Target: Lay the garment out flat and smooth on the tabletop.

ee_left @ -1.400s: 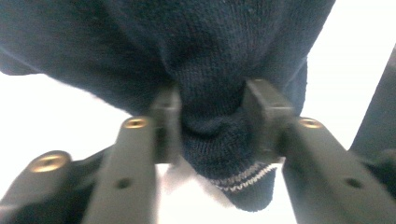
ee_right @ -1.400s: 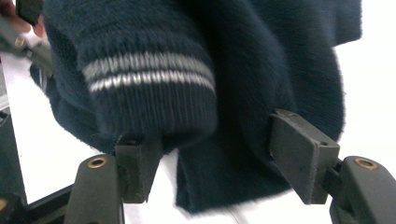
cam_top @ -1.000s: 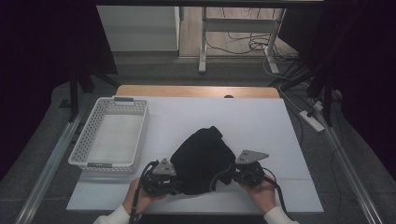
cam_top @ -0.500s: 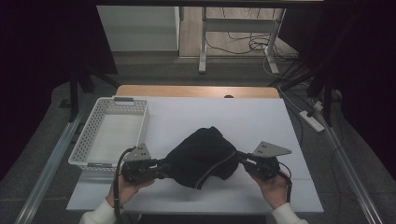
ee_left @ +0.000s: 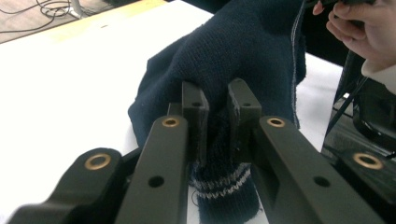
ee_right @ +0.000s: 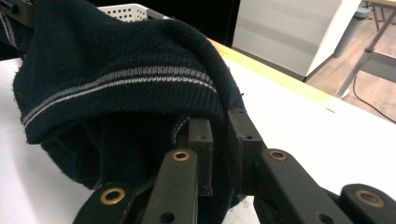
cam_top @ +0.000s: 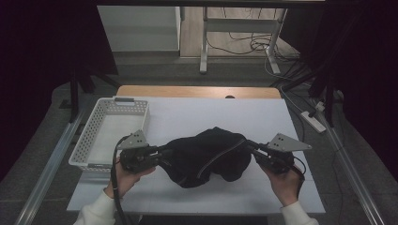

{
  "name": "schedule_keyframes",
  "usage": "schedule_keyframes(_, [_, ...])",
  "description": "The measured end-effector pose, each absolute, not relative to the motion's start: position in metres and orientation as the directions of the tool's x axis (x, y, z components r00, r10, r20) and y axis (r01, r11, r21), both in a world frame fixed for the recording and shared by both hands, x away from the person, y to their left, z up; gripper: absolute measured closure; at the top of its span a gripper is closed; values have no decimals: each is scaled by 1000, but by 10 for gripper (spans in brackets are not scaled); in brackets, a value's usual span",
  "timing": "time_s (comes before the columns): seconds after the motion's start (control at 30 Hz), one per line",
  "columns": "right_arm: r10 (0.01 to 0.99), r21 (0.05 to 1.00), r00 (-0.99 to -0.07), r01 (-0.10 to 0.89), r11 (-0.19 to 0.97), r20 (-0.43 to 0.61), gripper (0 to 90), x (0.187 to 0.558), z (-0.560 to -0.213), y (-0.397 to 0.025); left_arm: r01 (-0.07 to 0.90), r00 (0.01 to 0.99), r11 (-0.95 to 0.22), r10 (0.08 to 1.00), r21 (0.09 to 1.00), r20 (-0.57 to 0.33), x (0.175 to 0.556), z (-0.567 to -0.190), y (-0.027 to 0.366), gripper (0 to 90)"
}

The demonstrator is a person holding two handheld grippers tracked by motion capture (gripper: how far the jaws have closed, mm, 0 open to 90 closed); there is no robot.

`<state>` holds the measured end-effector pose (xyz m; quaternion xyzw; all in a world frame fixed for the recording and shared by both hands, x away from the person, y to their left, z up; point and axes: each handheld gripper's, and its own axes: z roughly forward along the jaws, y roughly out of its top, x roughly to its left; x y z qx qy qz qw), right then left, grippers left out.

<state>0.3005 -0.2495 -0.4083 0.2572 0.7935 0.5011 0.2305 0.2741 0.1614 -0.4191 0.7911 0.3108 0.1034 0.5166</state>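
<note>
— Fingers (ee_left: 194, 122) of left gripper (cam_top: 162, 154) pinching navy sweater (cam_top: 206, 154), striped cuff end. Same for right gripper (cam_top: 251, 149), clamped on striped hem.

— Changed since a moment ago?

— Pulled farther apart, toward 9 and 3 o'clock. Sweater now stretched between, middle sagging onto white table (cam_top: 263, 117). Looks like spreading out for folding.

— Any writing?

— None readable. White basket (cam_top: 96, 136) sitting at 9 o'clock.
</note>
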Motion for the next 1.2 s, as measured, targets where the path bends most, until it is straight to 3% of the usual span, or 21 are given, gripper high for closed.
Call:
schedule_keyframes(0.7, [682, 870, -724, 268, 413, -101, 803, 337, -432, -253, 436, 754, -263, 629, 861, -190, 328, -429, 145, 790])
schedule_keyframes(1.2, [676, 858, -731, 286, 427, -93, 802, 339, -441, -251, 458, 746, -263, 633, 849, -206, 333, -437, 146, 789])
